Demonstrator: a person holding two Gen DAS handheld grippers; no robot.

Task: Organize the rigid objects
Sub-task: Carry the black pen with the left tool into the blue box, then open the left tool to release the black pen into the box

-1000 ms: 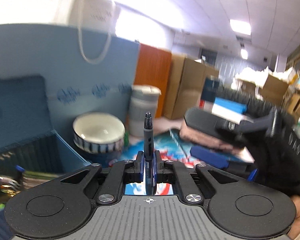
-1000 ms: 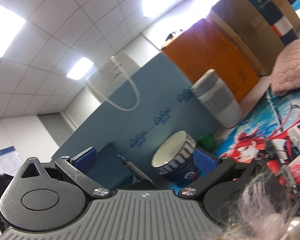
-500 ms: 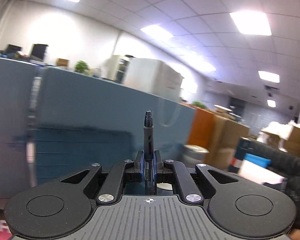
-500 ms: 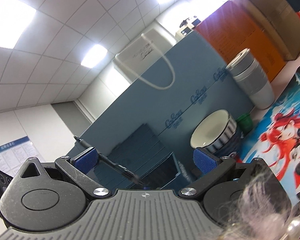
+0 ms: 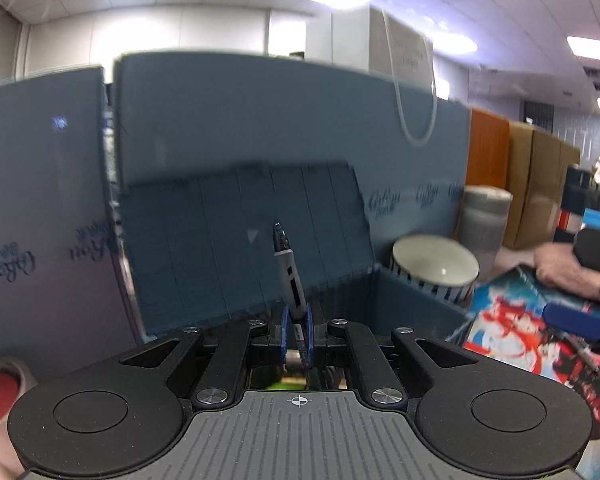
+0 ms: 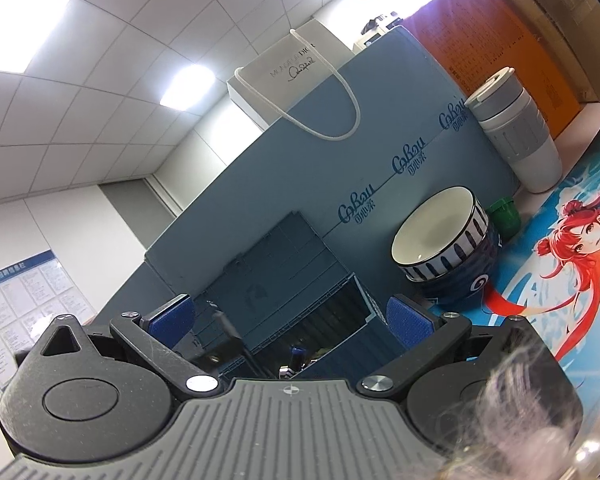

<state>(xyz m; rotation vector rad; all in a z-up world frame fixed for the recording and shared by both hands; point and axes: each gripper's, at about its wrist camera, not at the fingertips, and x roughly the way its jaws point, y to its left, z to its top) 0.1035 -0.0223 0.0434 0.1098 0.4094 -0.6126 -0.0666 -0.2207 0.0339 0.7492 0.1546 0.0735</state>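
My left gripper [image 5: 296, 322] is shut on a grey and black pen [image 5: 287, 268]. The pen points up and leans a little left, in front of the raised lid of an open blue storage box [image 5: 404, 300]. My right gripper [image 6: 290, 318] is open and empty, its blue pads [image 6: 404, 320] wide apart. It hovers over the same blue box [image 6: 320, 312], where several small items lie inside. The pen tip [image 6: 222, 318] also shows between the right pads, left of centre.
A striped white bowl [image 6: 440, 236] stacked on a dark blue bowl stands right of the box, with a green cap [image 6: 504, 214] and a grey tumbler [image 6: 516, 132] beyond. A blue partition [image 5: 260, 120] rises behind. A printed anime mat [image 6: 560, 256] covers the table. Pink cloth [image 5: 568, 276] lies right.
My left gripper swung from facing the table up towards the partition, then came to the box lid. The pen now leans left in its grip. My right gripper tilted down over the box.
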